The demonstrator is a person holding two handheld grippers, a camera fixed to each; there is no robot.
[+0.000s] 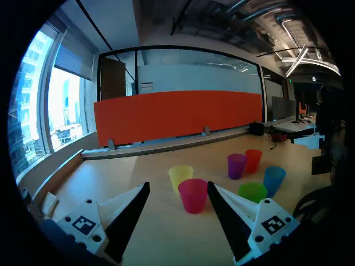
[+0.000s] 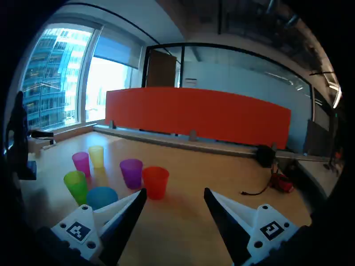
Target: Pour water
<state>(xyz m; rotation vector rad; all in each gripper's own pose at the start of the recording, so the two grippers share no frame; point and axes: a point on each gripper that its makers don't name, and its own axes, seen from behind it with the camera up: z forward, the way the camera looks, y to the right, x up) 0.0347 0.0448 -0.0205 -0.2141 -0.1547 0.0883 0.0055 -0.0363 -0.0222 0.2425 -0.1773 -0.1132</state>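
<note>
Several coloured plastic cups stand upright on a wooden table [image 1: 155, 168]. In the left gripper view the pink cup [image 1: 193, 195] is nearest, just ahead of my open left gripper [image 1: 177, 197], with the yellow cup [image 1: 180, 176] behind it and the green cup [image 1: 252, 191], blue cup [image 1: 274, 180], purple cup [image 1: 236, 166] and red cup [image 1: 253, 160] to the right. In the right gripper view my right gripper [image 2: 174, 197] is open and empty; the red cup [image 2: 155, 182] stands just ahead left, with the purple cup [image 2: 132, 173], blue cup [image 2: 101, 197], green cup [image 2: 76, 186], pink cup [image 2: 81, 163] and yellow cup [image 2: 96, 156] beyond.
An orange divider panel [image 1: 177, 113] runs along the table's far edge. Tall windows [image 1: 44, 111] line one side. A black box [image 2: 265, 156] and a red item with a cable [image 2: 280, 182] lie at the table's far right. Desks with monitors [image 1: 293, 119] stand beyond.
</note>
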